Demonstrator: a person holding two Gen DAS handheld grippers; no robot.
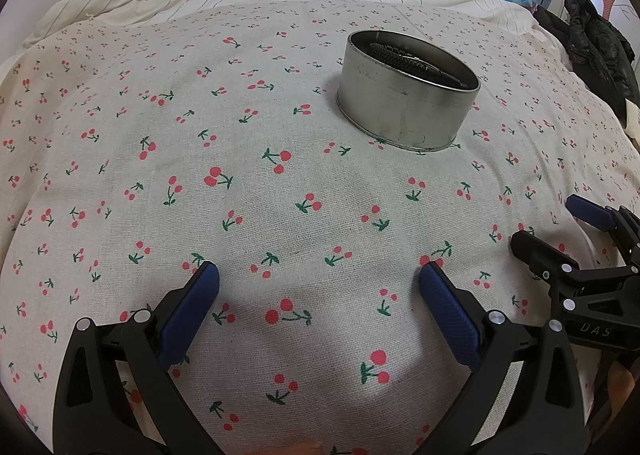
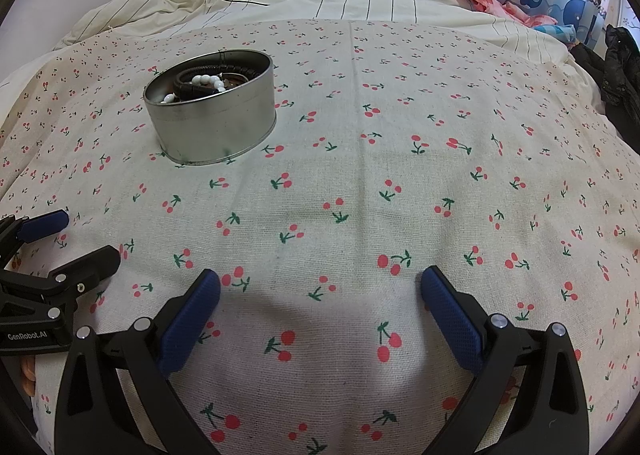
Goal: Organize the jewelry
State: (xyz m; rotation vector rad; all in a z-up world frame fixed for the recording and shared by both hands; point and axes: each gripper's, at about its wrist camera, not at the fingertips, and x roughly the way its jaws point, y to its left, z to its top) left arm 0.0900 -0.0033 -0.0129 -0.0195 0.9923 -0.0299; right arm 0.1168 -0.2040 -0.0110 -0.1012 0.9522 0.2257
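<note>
Hovering near edge of cherry-print cloth: left gripper and right gripper, jaws spread wide, nothing held. Farther out, round metal tin sits between them, well apart, holding white bead bracelet and dark braided band.

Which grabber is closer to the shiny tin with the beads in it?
Hard to call, roughly equal. The left gripper is open, with the metal tin ahead and to its right. The right gripper is open, with the tin ahead and to its left.
</note>
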